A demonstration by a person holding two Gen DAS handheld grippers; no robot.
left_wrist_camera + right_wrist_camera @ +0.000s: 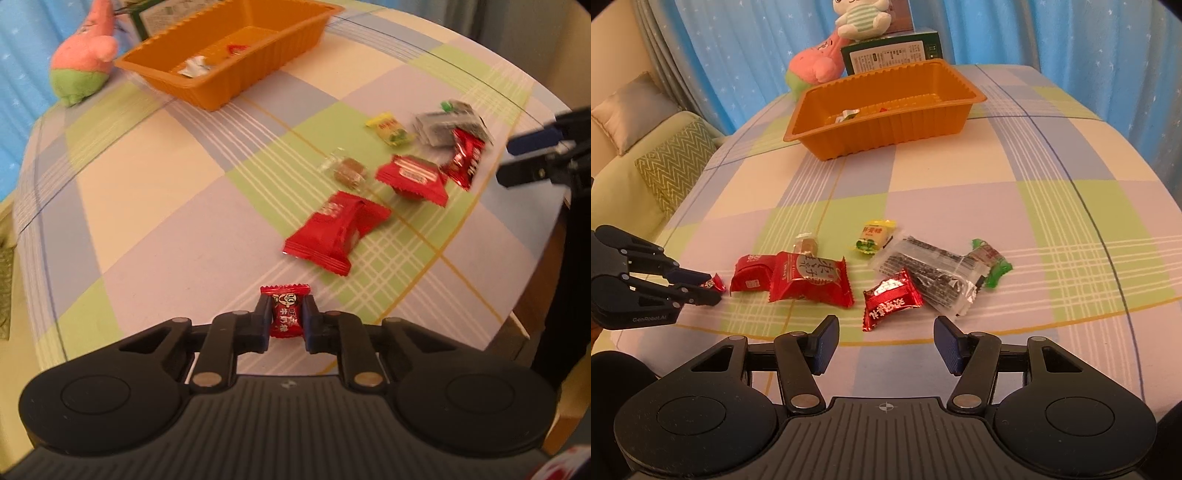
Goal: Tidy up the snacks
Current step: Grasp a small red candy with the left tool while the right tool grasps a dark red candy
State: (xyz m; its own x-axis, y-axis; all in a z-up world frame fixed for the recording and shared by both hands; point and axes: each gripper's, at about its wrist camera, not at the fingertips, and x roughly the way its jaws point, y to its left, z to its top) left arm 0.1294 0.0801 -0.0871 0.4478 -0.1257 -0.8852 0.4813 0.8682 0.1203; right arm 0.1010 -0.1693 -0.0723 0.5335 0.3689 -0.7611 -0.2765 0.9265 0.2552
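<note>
My left gripper (286,317) is shut on a small red candy (284,295) just above the checked tablecloth; in the right wrist view the same gripper (709,290) and candy (716,283) sit at the left. My right gripper (886,341) stands open with nothing between its fingers, just short of a shiny red packet (890,297). Several more snacks lie loose: two red packets (809,280) (751,277), a yellow candy (873,236), a dark clear-wrapped pack (931,273) and a green-wrapped one (991,264). The orange tray (886,129) at the back holds a few sweets.
A pink plush toy (816,62) and a green box (890,51) with a white plush toy (864,18) on it stand behind the tray. A sofa with cushions (676,166) lies beyond the table's left edge. Blue curtains hang behind.
</note>
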